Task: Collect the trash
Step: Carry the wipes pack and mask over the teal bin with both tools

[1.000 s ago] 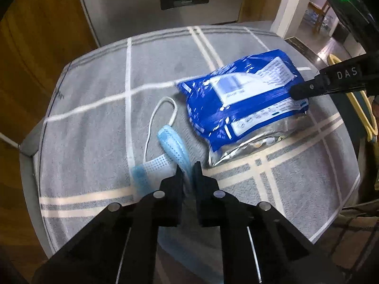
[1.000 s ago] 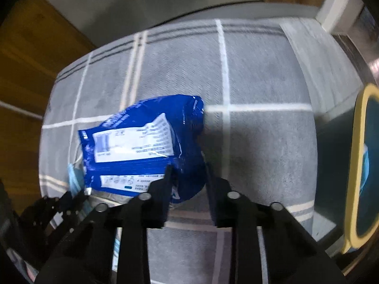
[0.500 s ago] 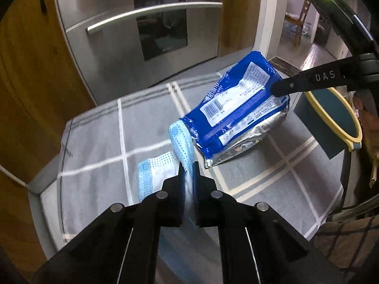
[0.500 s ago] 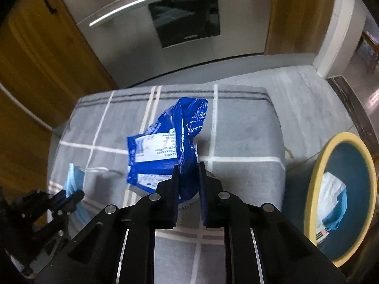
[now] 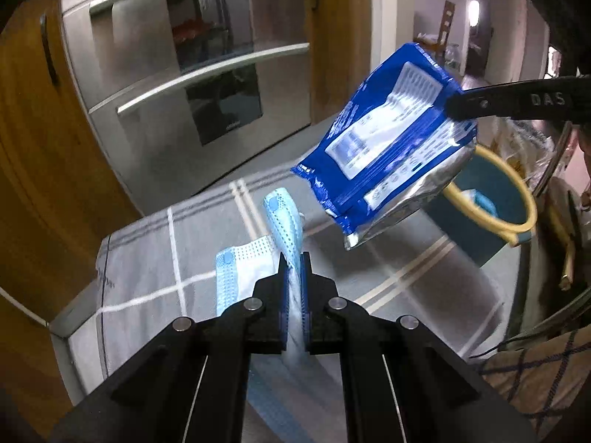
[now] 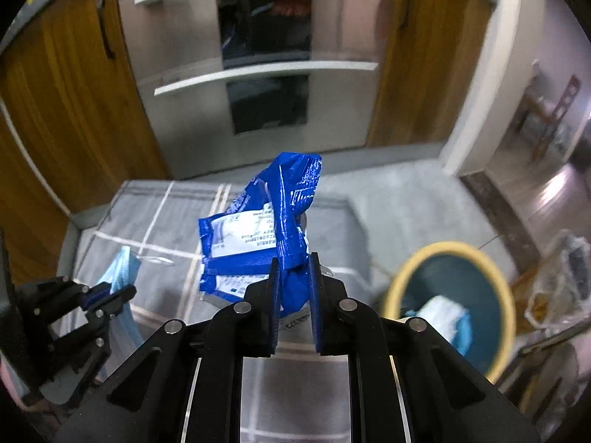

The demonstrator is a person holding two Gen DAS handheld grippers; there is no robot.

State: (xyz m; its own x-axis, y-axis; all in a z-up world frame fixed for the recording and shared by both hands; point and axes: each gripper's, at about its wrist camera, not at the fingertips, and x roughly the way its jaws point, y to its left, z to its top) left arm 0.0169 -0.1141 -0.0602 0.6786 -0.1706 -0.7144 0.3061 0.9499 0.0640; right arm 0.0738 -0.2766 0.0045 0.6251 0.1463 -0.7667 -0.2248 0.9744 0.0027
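Left tool [image 5: 293, 262] clamps a light-blue face mask [image 5: 284, 217], lifted off the grey tabletop [image 5: 147, 251]. Right tool [image 6: 292, 262] pinches the blue wrapper [image 6: 258, 229], jaws just narrowed onto it, held above the tabletop. Yellow-rimmed bin [image 6: 448, 249] sits right of the tabletop.

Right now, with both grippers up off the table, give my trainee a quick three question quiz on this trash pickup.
1. True or false: the left gripper is shut on the blue face mask.
2. What does the right gripper hold? A) a paper cup B) the blue foil wrapper C) nothing
3. Fill in: the yellow-rimmed bin beside the grey checked tablecloth already holds some ____ trash.

Key: 1 true; 2 B; 3 light blue and white.
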